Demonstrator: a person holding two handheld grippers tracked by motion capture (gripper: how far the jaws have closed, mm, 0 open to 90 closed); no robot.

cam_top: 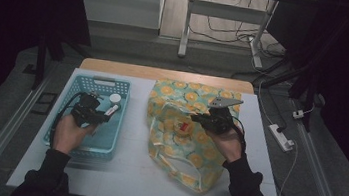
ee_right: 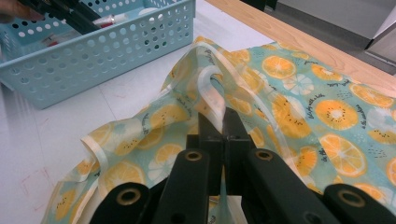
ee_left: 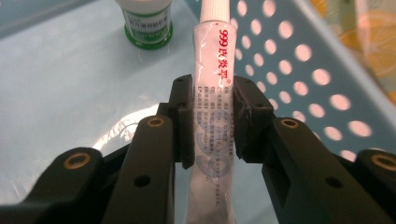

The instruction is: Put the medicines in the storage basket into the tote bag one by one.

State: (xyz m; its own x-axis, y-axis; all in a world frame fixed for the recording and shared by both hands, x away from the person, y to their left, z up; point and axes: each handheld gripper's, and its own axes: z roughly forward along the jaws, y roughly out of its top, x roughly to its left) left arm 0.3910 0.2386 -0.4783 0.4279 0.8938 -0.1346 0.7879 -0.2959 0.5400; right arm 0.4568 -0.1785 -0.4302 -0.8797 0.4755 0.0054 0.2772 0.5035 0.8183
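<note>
Looking like a lab or recording room: white board table sitting on dark grey carpet, black curtains hanging at both sides, loose cables and a power strip lying on the floor beyond, desk legs standing behind.

A glossy, crinkled white tube sits in a smooth perforated plastic basket, beside a shiny translucent plastic bag on a matt white table edged in wood.

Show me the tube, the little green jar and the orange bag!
tube (ee_left: 212, 93), left gripper view, on its printed middle between the jaws.
green jar (ee_left: 148, 23), left gripper view, on its label.
orange bag (cam_top: 197, 146), high view, on its flat patterned side.
</note>
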